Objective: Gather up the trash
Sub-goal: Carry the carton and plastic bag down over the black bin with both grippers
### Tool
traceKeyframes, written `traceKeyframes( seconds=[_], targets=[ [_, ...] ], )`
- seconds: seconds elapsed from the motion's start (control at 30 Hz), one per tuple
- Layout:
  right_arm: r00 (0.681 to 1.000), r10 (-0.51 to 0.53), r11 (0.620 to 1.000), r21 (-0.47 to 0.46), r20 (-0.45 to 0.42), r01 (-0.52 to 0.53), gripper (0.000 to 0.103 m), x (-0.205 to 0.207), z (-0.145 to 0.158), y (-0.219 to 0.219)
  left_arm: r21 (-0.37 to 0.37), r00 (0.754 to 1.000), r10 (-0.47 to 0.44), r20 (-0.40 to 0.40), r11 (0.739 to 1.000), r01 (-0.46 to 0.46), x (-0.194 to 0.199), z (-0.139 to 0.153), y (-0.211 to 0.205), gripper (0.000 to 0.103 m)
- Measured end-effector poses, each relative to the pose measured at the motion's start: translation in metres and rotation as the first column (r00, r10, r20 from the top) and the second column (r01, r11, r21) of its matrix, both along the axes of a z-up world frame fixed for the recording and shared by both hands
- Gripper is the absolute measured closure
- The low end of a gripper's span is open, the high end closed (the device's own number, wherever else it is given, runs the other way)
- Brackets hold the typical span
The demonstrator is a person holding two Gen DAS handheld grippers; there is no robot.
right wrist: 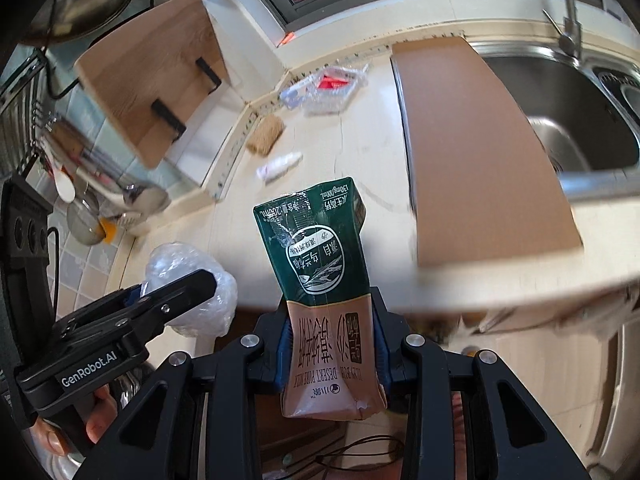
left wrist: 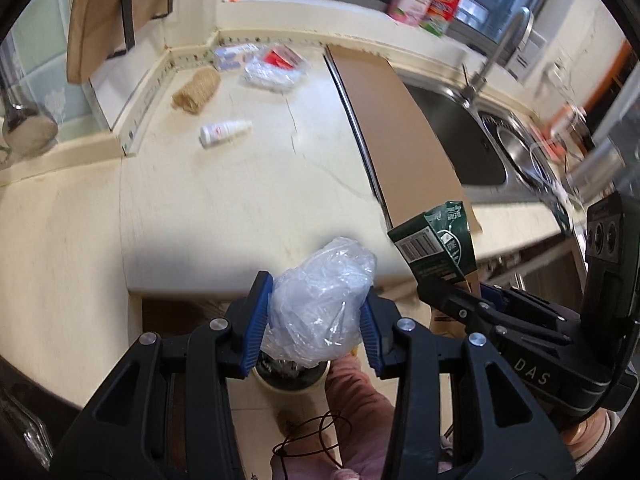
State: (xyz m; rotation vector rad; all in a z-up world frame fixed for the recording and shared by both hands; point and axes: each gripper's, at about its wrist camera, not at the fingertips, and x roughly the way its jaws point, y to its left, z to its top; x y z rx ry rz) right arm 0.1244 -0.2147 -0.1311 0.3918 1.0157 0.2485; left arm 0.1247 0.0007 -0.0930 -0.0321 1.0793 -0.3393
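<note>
crumpled clear plastic bag (left wrist: 320, 300) sits pinched between the left gripper (left wrist: 314, 330) jaws, past the cream desk (left wrist: 224, 184) edge. right wrist view: green-and-brown milk carton (right wrist: 326, 300), squashed, stands pinched between the right gripper (right wrist: 332, 354) jaws, with that desk beyond.

A clear crinkled plastic wad (left wrist: 320, 300) sits between blue-padded black jaws. The crumpled milk carton (right wrist: 324, 292) is dark green above, brown below, with white lettering. The stone bench (left wrist: 240, 184) is cream.
</note>
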Motion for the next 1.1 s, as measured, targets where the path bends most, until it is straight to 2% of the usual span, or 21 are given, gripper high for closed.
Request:
traceKeyframes(
  seconds=[0.33, 0.53, 0.83, 1.1],
  targets=[
    [0.998, -0.019, 0.999, -0.028, -0.058, 0.017, 0.070, -0.089, -0.023, 0.002, 0.004, 0.996, -0.058, -0.072, 0.998, 0.059, -0.050, -0.023, -0.006, 0.065],
    [0.994, -0.026, 0.999, -0.028, -0.107, 0.023, 0.070, -0.110, -0.037, -0.006, 0.011, 0.992, -0.066, -0.106, 0.998, 0.067, -0.062, -0.037, -0.010, 0.065],
    [0.983, 0.008, 1.000, -0.013, -0.186, -0.010, 0.070, -0.108, -0.077, -0.008, 0.036, 0.980, -0.033, -0.195, 0.999, 0.041, -0.066, -0.080, -0.013, 0.065],
    [0.960, 0.036, 0.999, 0.000, -0.277, -0.038, 0.070, -0.092, -0.131, -0.016, 0.068, 0.966, -0.001, -0.258, 0.997, 0.019, -0.068, -0.128, -0.025, 0.065]
  ],
)
